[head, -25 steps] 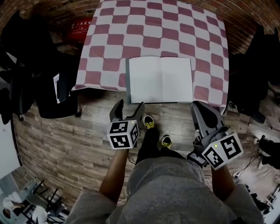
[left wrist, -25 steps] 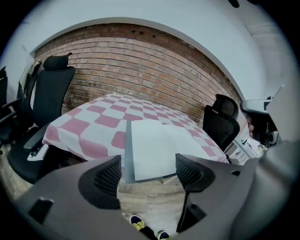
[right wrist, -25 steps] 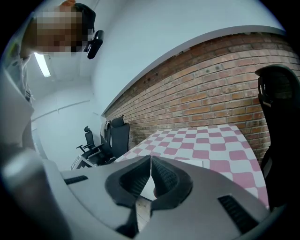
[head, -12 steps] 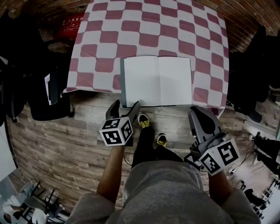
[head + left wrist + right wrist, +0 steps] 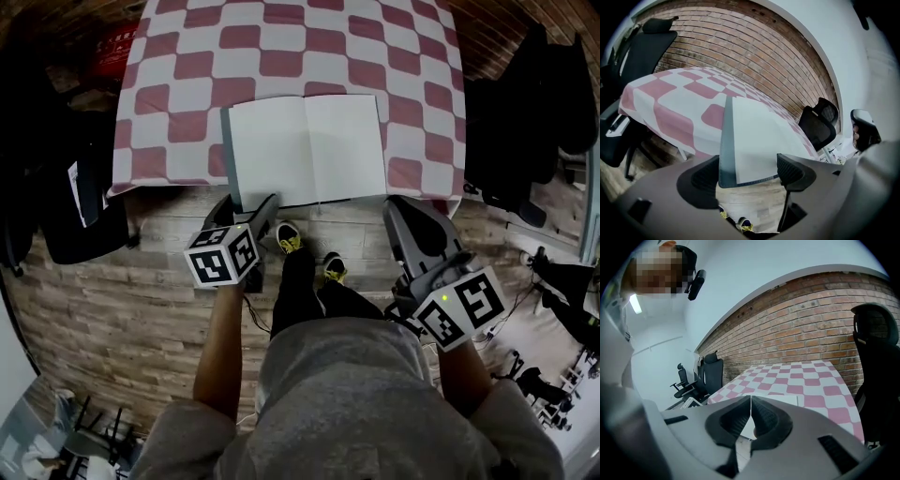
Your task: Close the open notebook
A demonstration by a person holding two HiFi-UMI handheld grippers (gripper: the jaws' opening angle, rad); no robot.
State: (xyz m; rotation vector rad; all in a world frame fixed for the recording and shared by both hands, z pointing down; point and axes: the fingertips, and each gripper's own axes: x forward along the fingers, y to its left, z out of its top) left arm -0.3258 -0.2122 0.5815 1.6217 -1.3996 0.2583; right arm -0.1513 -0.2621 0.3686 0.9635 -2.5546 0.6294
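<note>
The open notebook (image 5: 305, 150) lies flat at the near edge of the bench (image 5: 281, 47). The left tongs (image 5: 248, 206) are wide open and hold nothing, close to its near left corner, and the right tongs (image 5: 410, 211) are shut tight and empty. If the left tongs pinch only one thin page, it may crumple, or a bump may slide the notebook away.

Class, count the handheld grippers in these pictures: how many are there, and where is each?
2. The left gripper, jaws open, sits at the notebook's near left corner. The right gripper, jaws shut and empty, hangs off the table's near edge, toward its right corner. None appears hidden.
</note>
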